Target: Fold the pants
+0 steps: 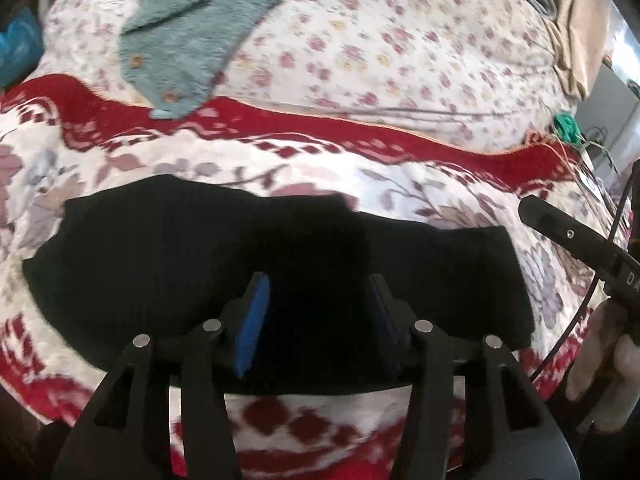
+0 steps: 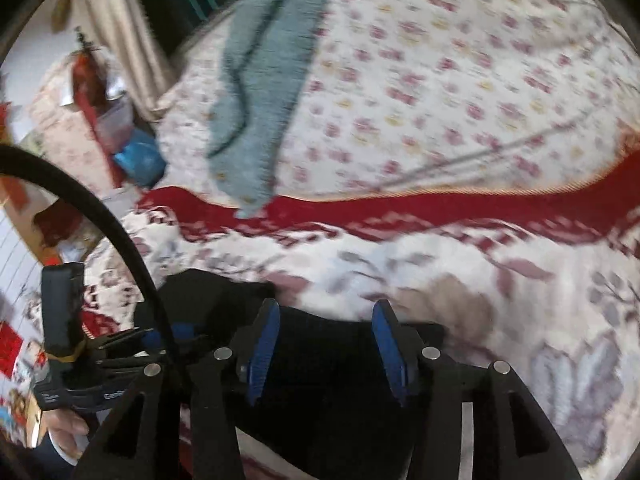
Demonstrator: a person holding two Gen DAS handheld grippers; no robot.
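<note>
Black pants (image 1: 168, 248) lie folded in a wide flat band on the red and white floral blanket (image 1: 280, 160). My left gripper (image 1: 318, 284) is open just above the near middle of the pants, with nothing between its blue pads. My right gripper (image 2: 326, 312) is open over the right end of the pants (image 2: 328, 380), also empty. The right gripper's body shows at the right edge of the left wrist view (image 1: 576, 240). The left gripper shows at the lower left of the right wrist view (image 2: 160, 340).
A teal fleece garment (image 1: 188, 32) with buttons lies further back on a small-flowered sheet (image 1: 400, 40). It also shows in the right wrist view (image 2: 260, 92). A black cable (image 2: 100, 216) arcs at the left. Clutter and a blue bag (image 2: 140, 156) sit beside the bed.
</note>
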